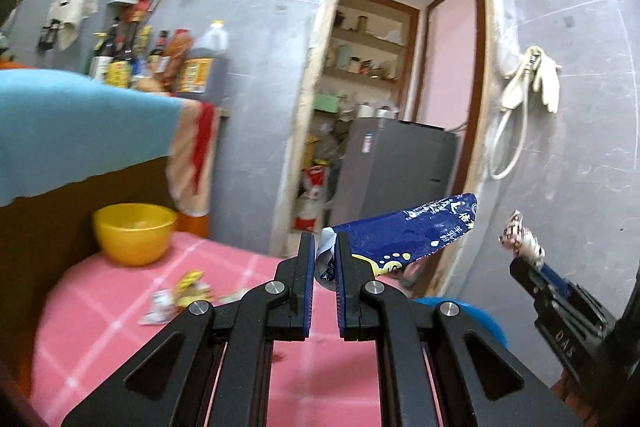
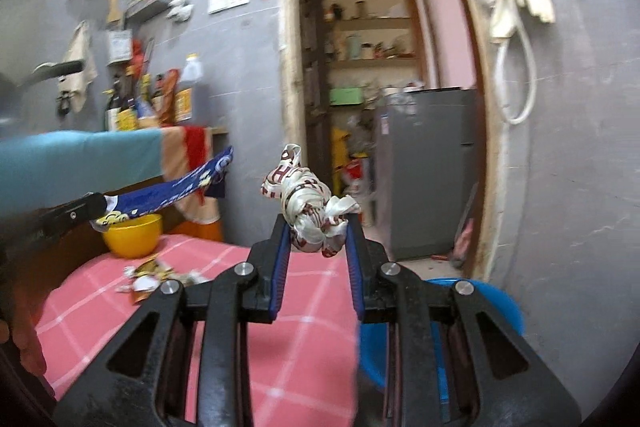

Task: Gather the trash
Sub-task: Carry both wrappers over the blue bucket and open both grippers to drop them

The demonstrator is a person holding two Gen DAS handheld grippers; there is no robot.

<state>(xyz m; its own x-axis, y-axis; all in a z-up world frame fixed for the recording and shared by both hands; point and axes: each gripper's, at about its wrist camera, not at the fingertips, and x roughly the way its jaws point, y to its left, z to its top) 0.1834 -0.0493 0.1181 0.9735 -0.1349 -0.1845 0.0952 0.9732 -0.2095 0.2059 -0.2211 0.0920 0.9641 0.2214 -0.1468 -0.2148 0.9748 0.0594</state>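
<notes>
While clamped only on its crumpled end, blue wrapper (image 1: 404, 231) could slip from left gripper (image 1: 323, 259); right gripper (image 2: 316, 227) pinches knotted wrapper (image 2: 308, 211).

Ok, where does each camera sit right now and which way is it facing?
Left wrist: on the left gripper, facing the doorway over the pink table; its fingers pinch a blue wrapper; right gripper at right.
Right wrist: on the right gripper, facing the same doorway; its fingers hold a crumpled white wrapper; left gripper at left.
Shared: yellow bowl, table litter, grey fridge, blue bin.
</notes>
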